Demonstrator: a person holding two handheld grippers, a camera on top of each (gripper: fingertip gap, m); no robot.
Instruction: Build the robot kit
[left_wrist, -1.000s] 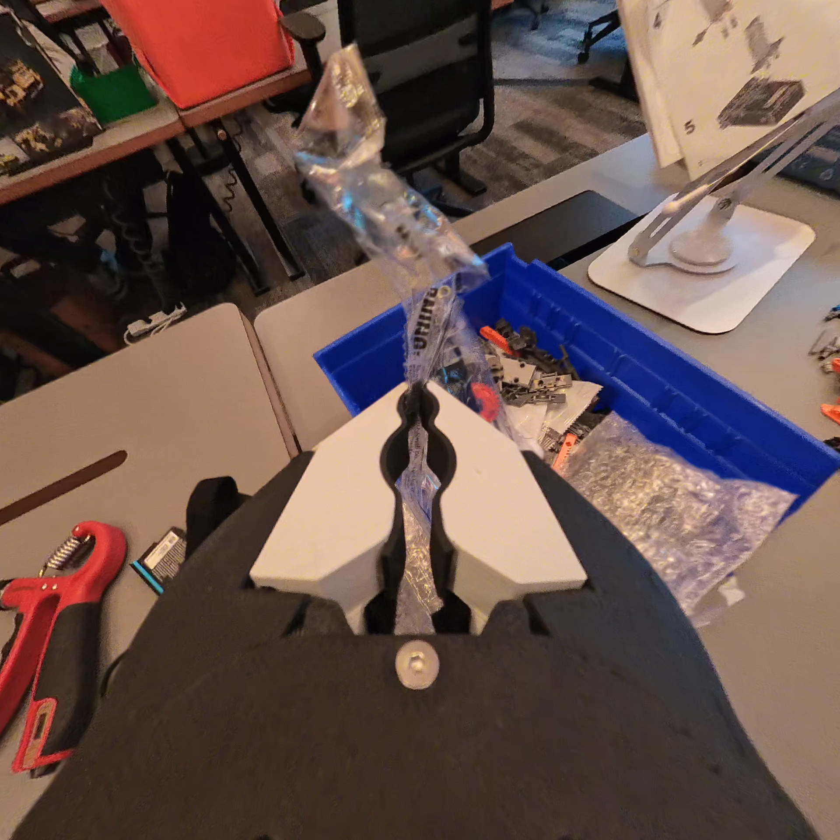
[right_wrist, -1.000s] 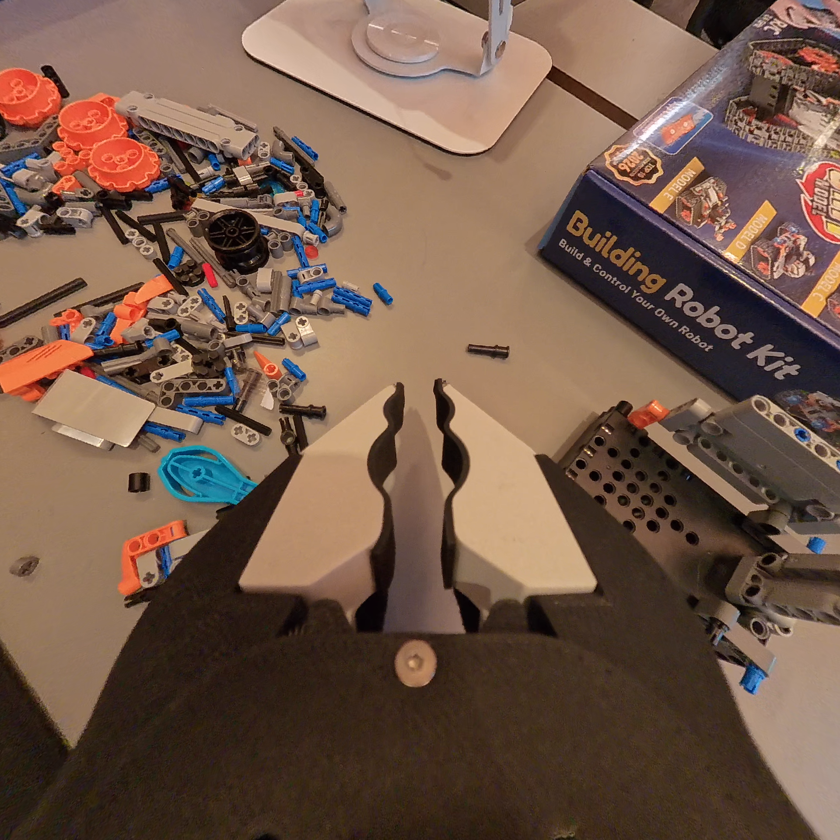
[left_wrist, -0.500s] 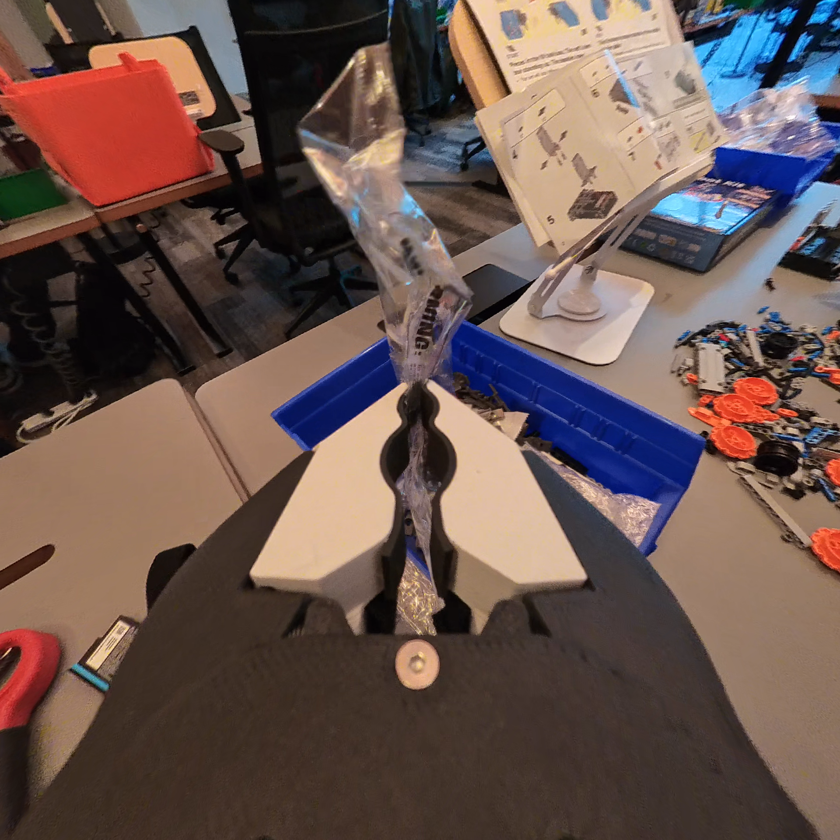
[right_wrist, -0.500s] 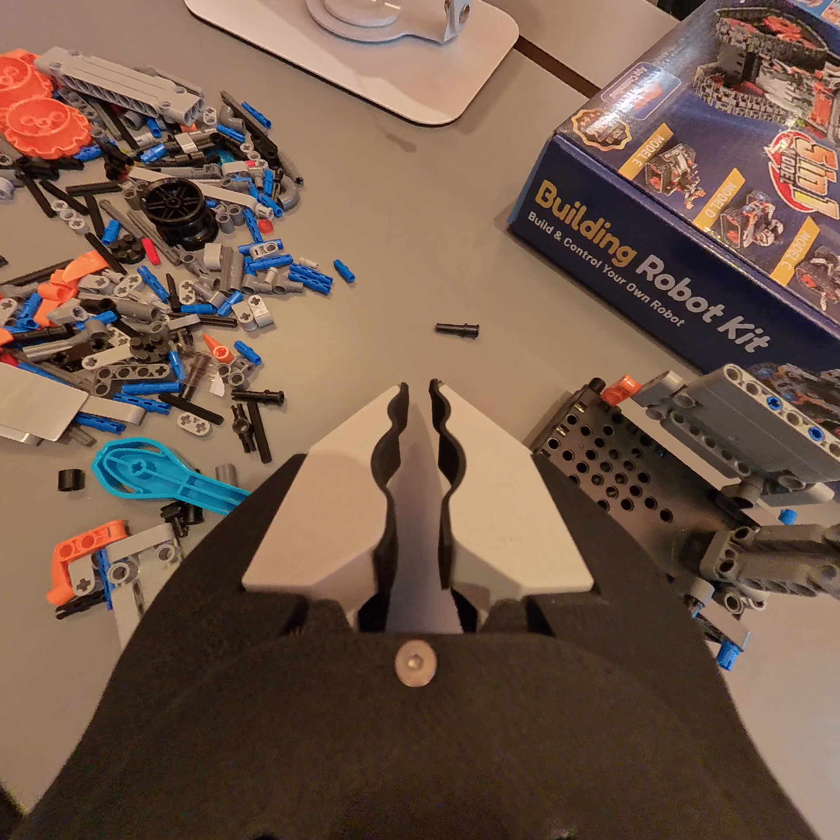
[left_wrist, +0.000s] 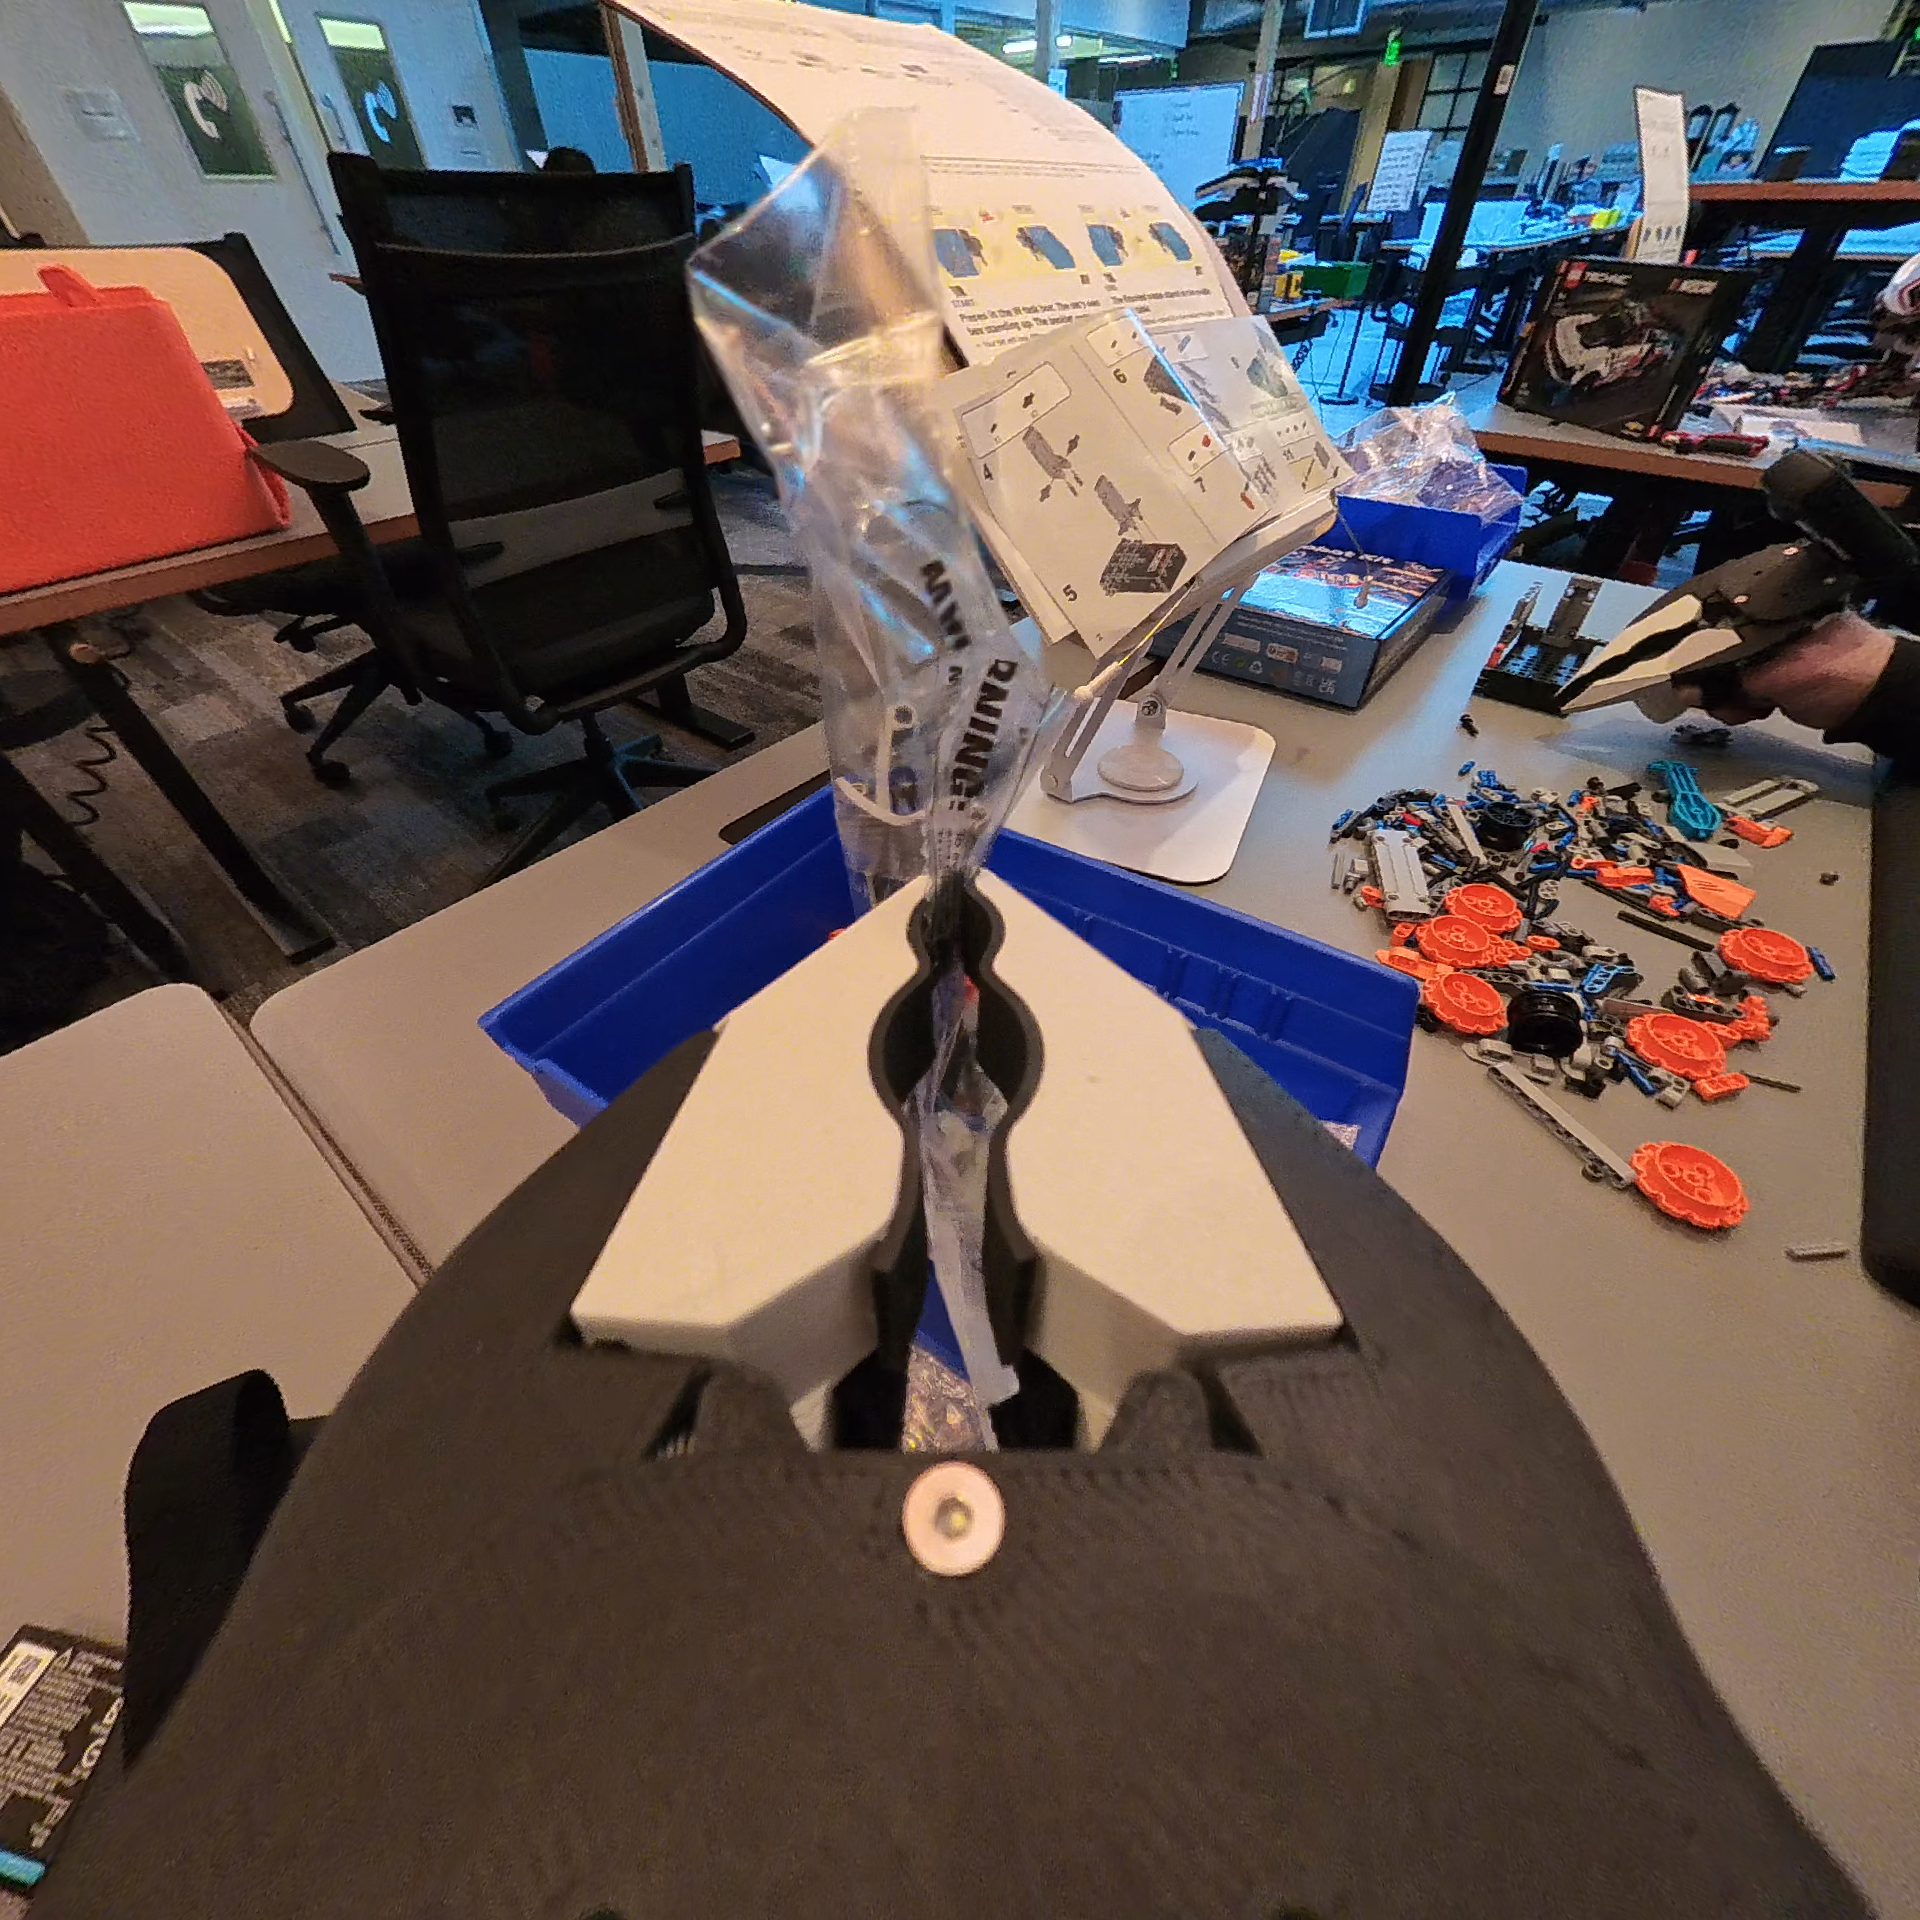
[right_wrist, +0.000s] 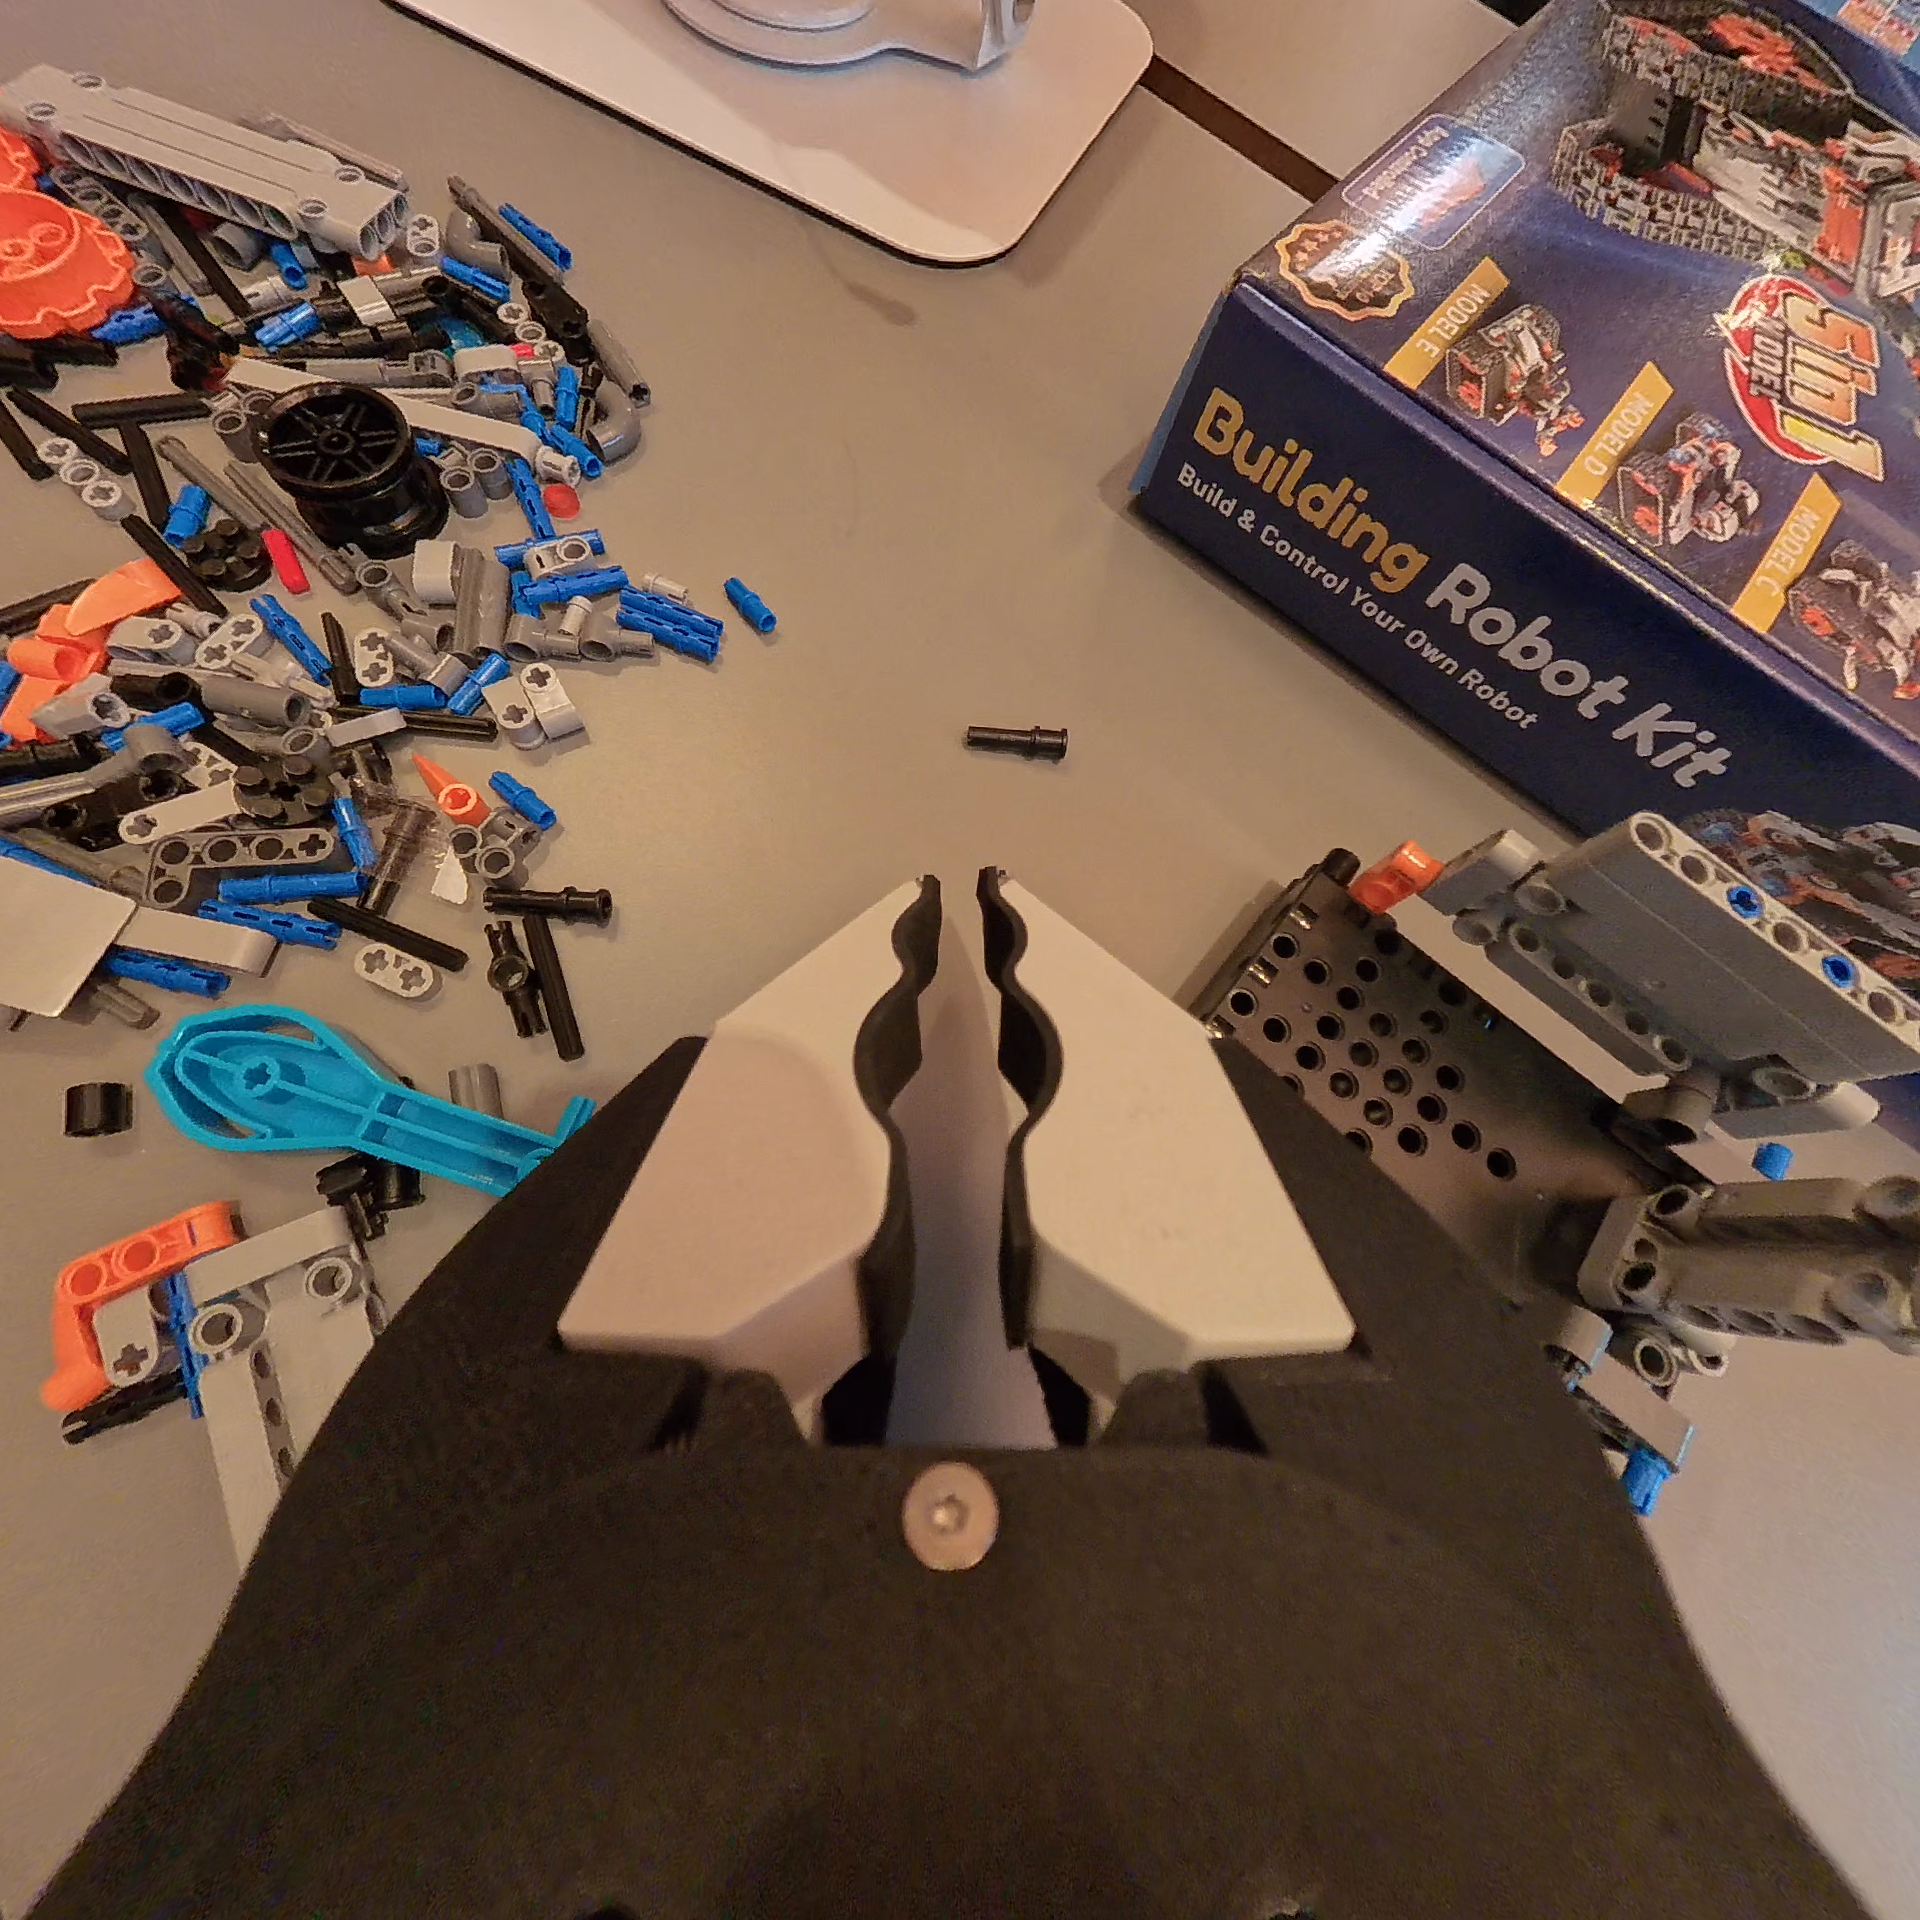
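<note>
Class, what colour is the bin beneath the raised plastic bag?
Blue bin, clearest in the left wrist view.

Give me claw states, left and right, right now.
Left claw: shut on a clear plastic bag, above the blue bin.
Right claw: slightly open, empty, over the table near a small black pin.

Blue bin (left_wrist: 665, 966), orange wheels (left_wrist: 1455, 940), clear bag (left_wrist: 894, 540)
</note>
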